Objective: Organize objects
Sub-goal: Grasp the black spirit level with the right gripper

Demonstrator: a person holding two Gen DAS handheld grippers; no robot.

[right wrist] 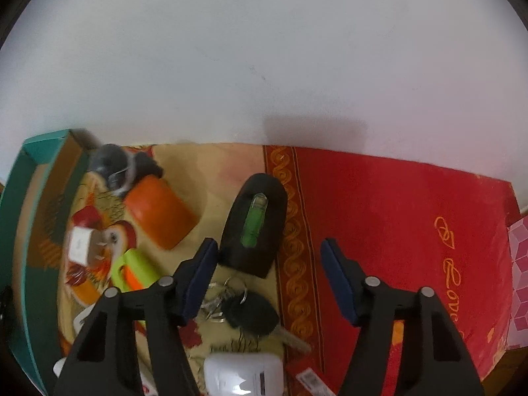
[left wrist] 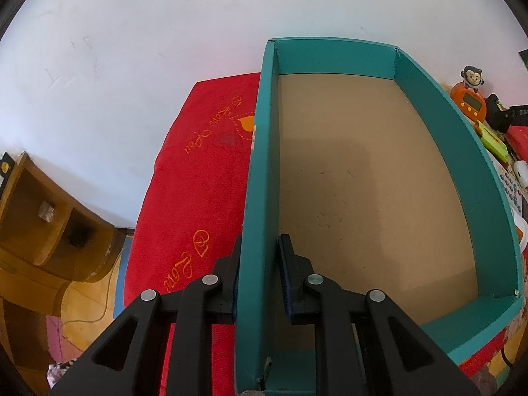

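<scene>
Steadying: left gripper (left wrist: pixel 257 264) clamps the teal box (left wrist: pixel 425 99) wall.
Reaching: right gripper (right wrist: pixel 269 264), jaws apart and empty, hangs over the black holder (right wrist: pixel 237 231) (likely target).
Next: lower, close.

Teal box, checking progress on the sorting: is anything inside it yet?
No, the teal box shows only its bare brown floor in the left wrist view.

Box (left wrist: pixel 445 125) left of timer (right wrist: pixel 161 211), perhaps touching.
</scene>
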